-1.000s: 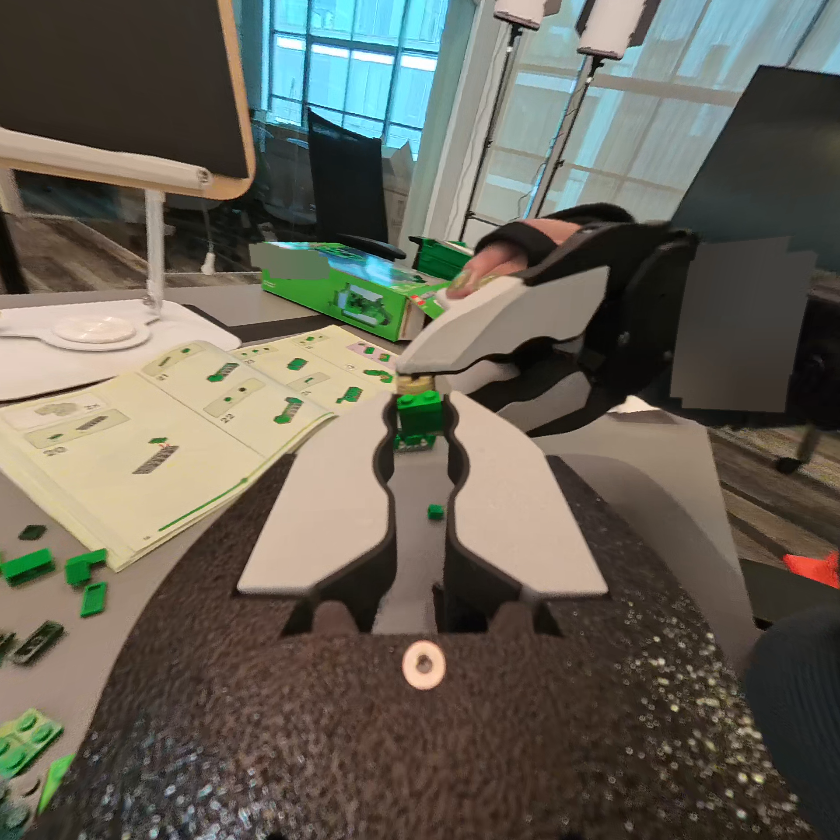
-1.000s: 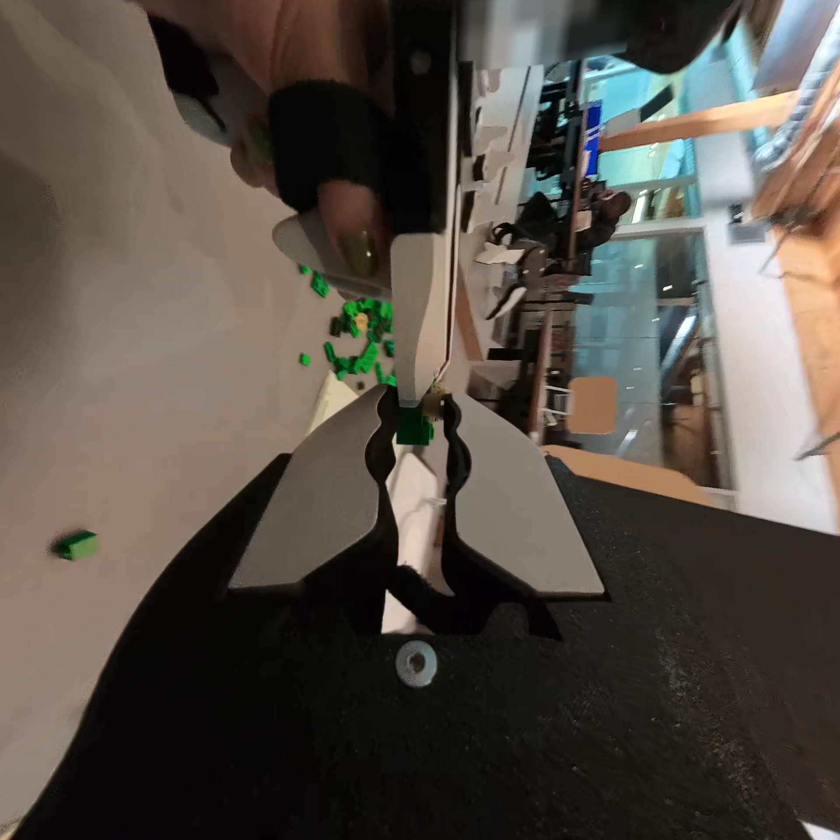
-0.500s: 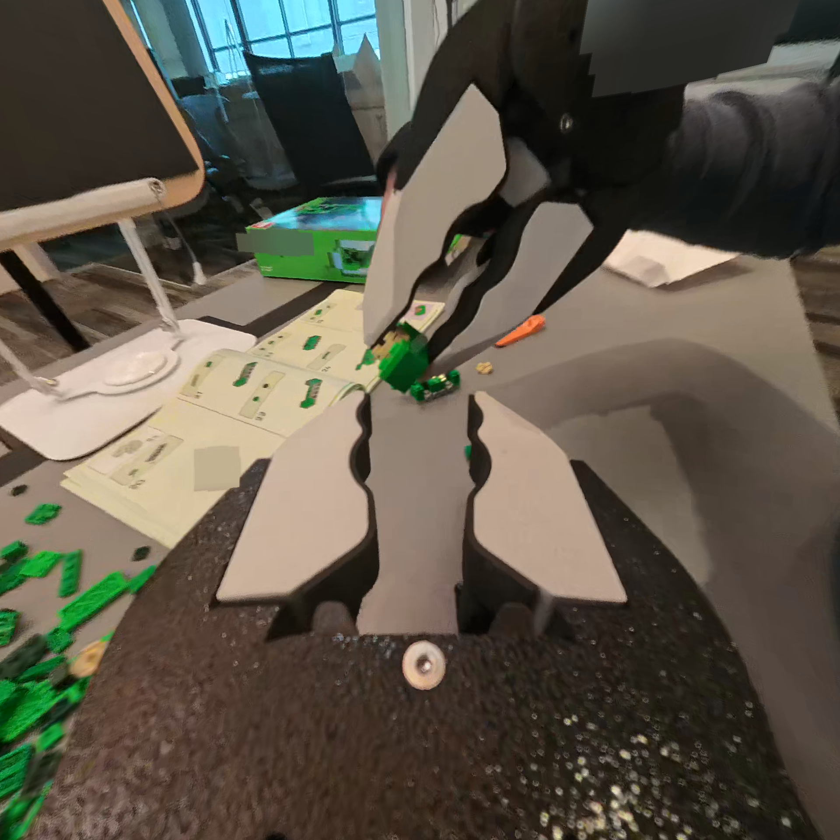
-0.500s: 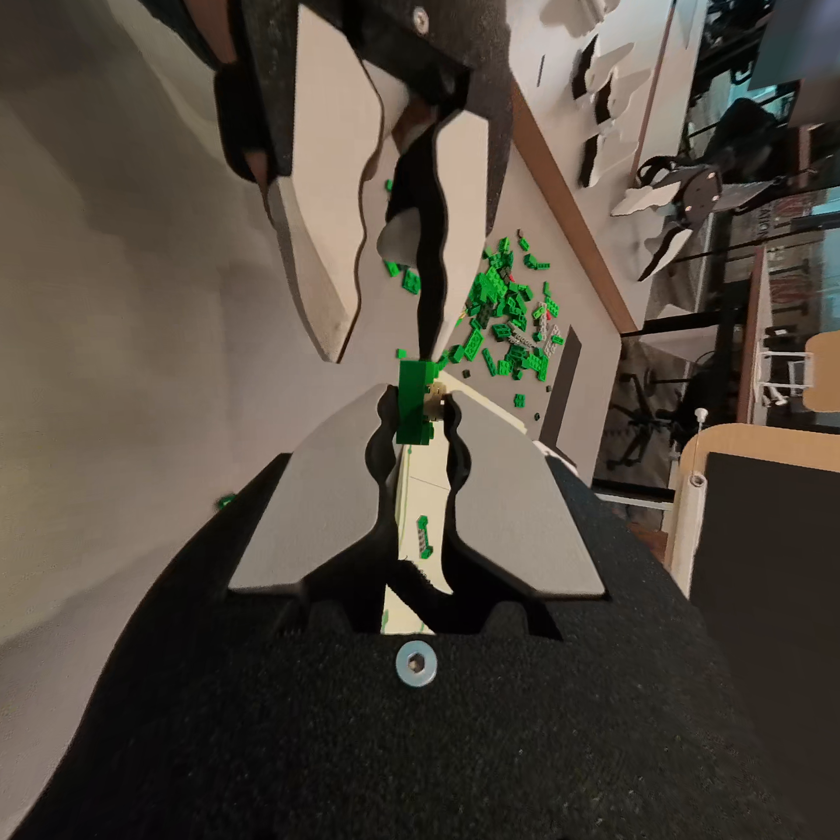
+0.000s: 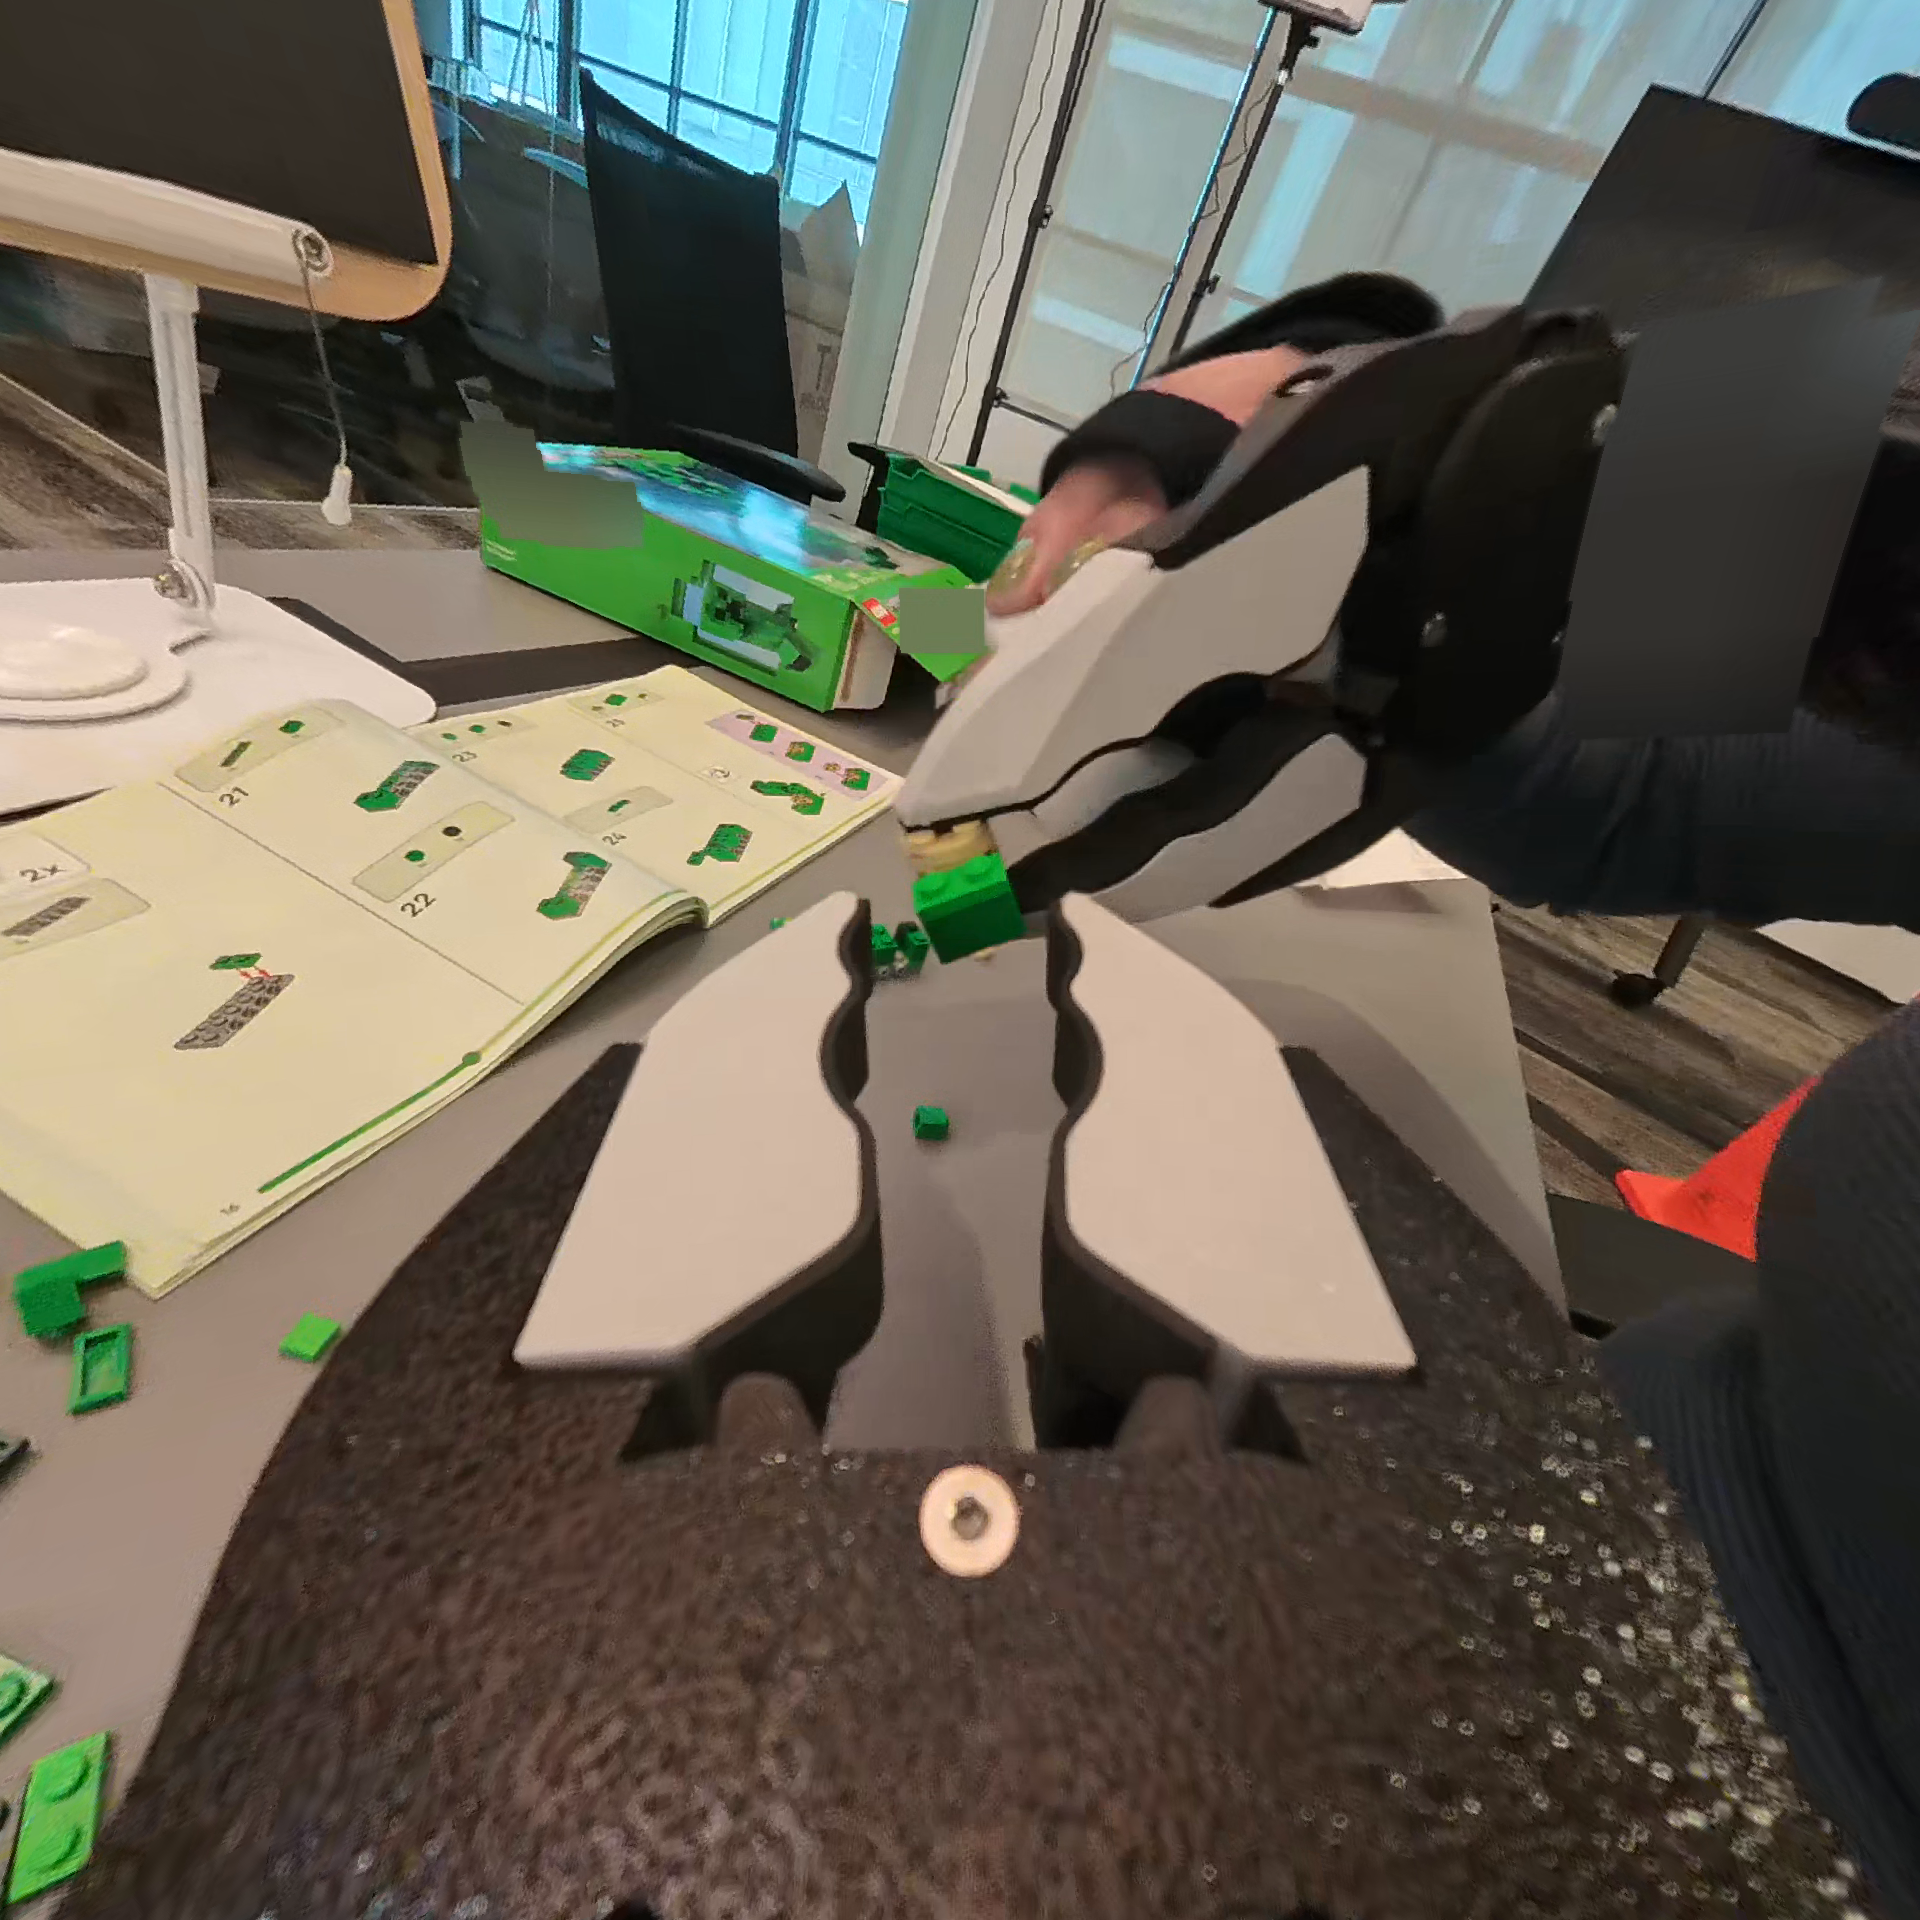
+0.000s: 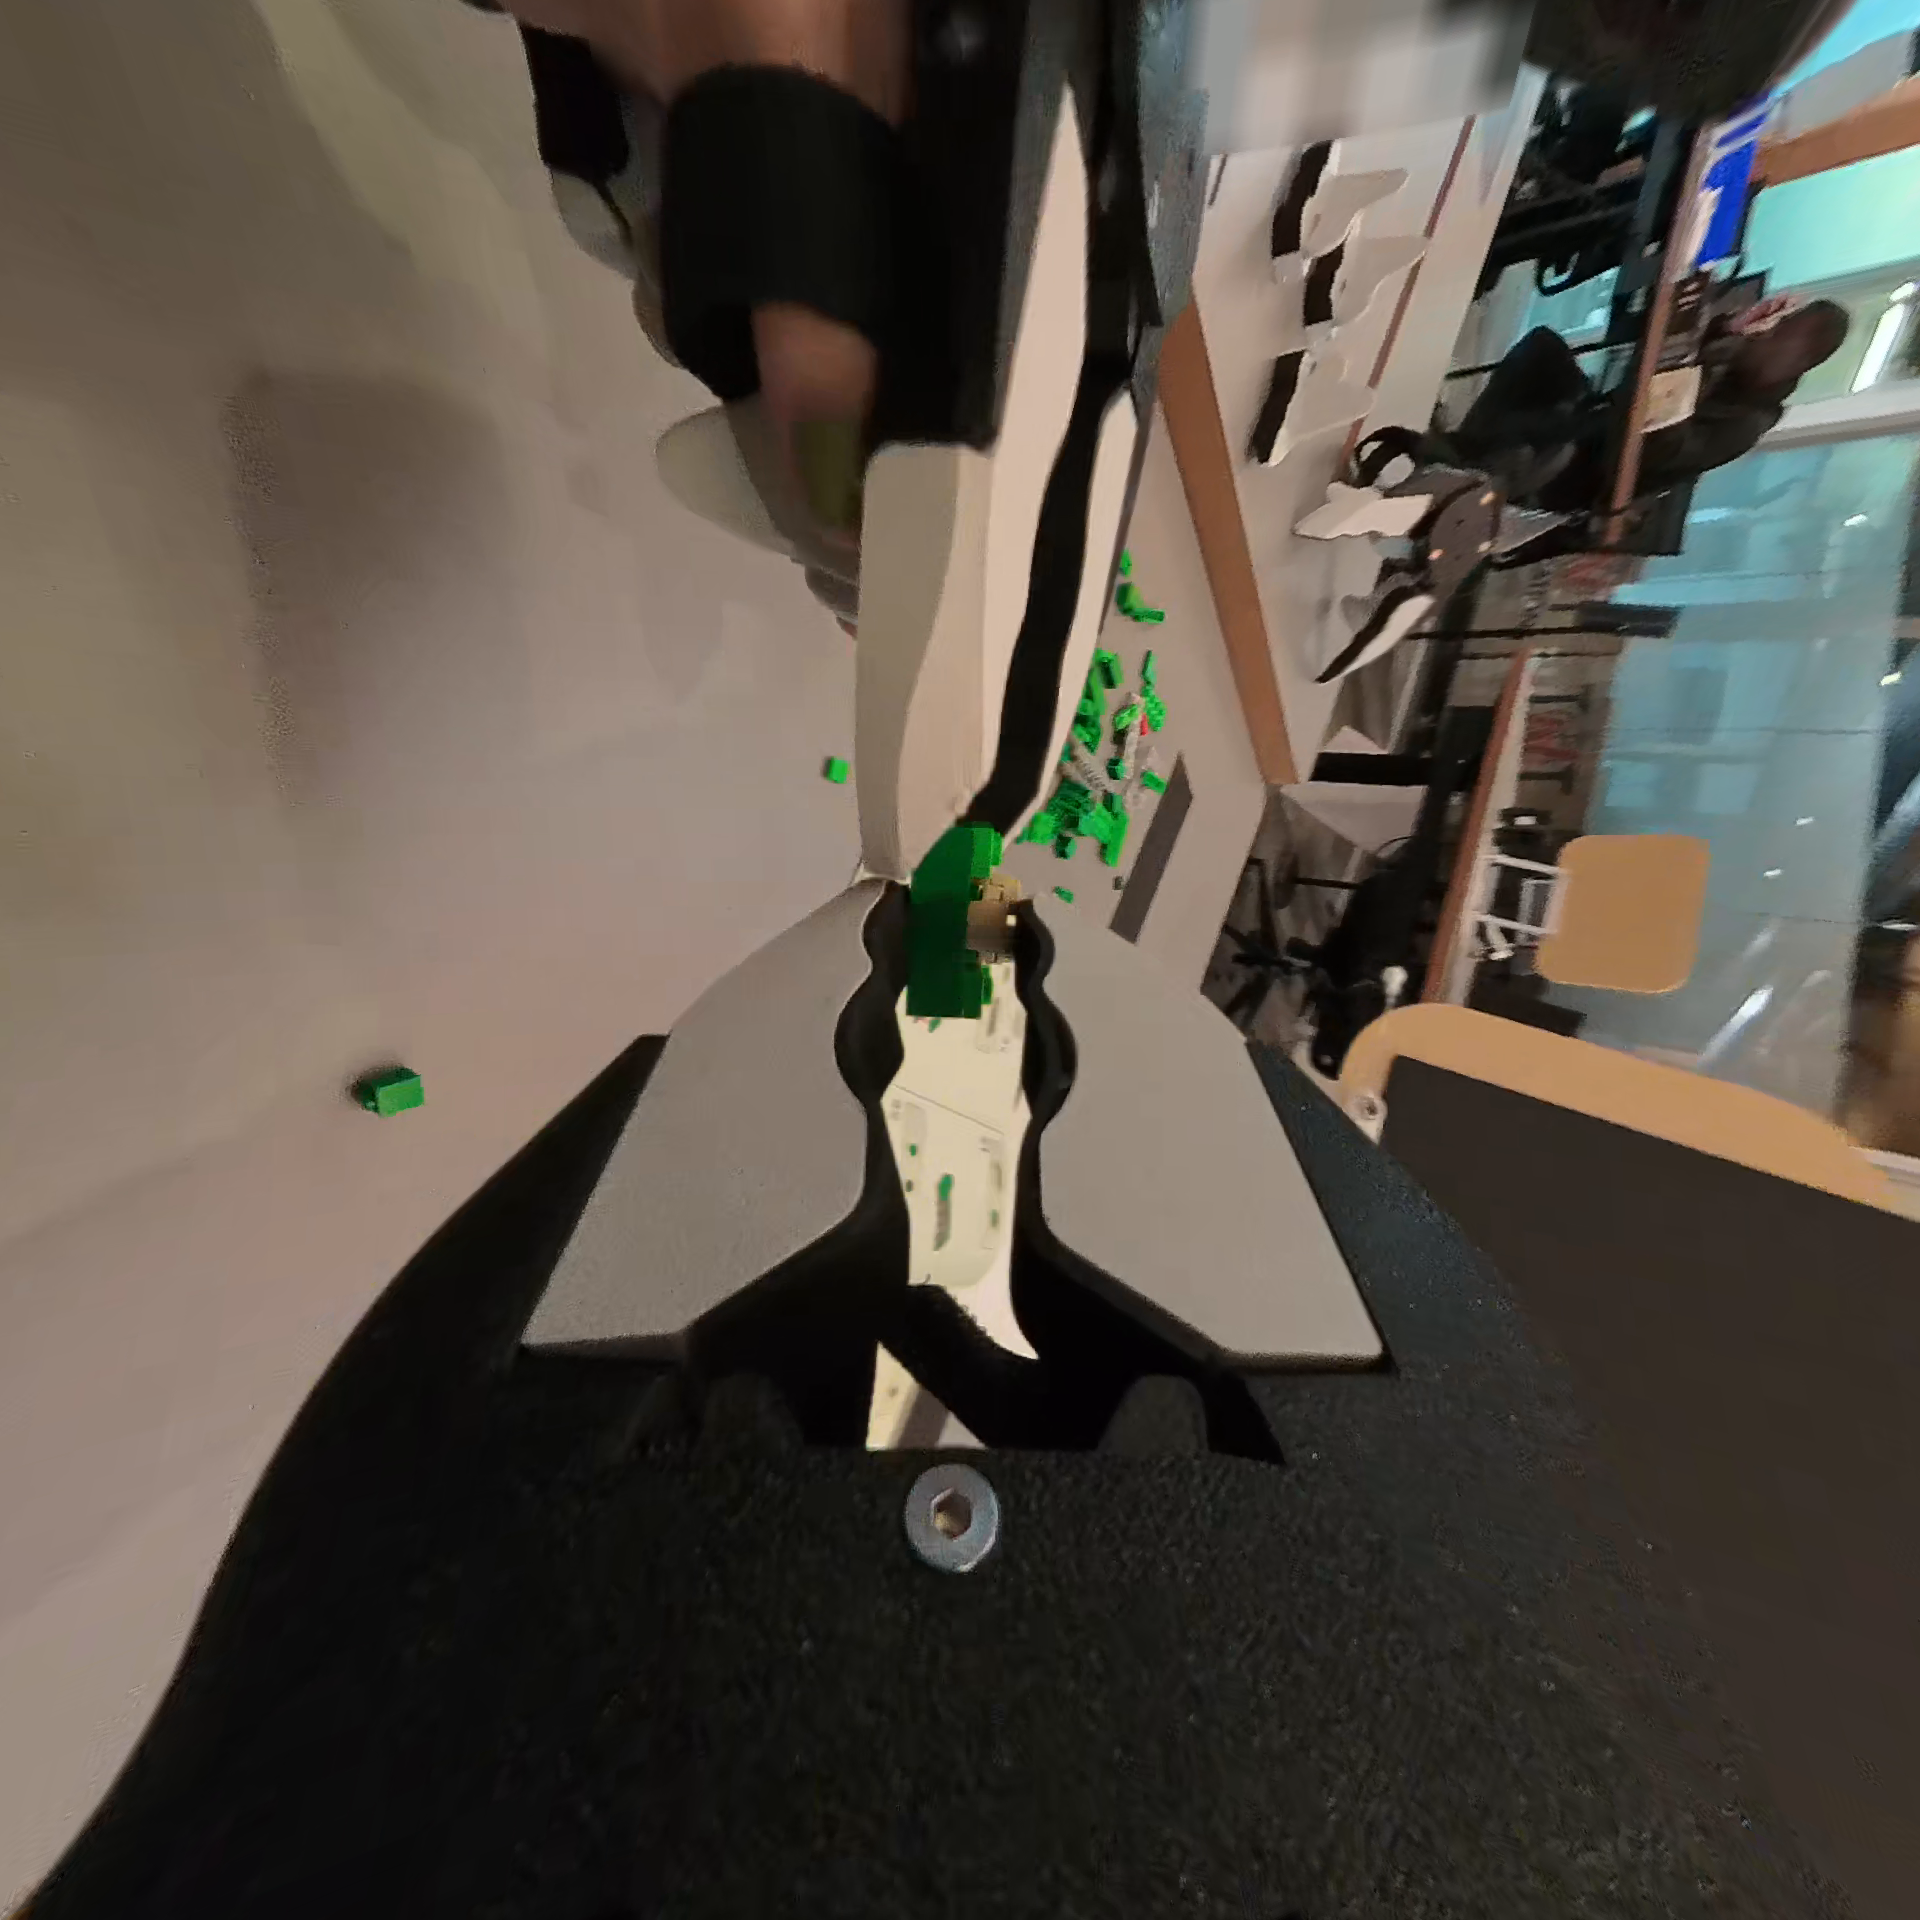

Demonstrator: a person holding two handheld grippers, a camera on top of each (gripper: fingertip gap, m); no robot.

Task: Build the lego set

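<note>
Our right tool grips the green-and-tan lego sub-assembly, held just ahead of our left tool, whose jaws gape, empty, nothing between.

— Where do we stand?
— We have the booklet on the surface to our left, the box behind it, loose bricks before it

Bright green brick assembly with a tan piece on top (grey table, pale-yellow instruction booklet).
</note>
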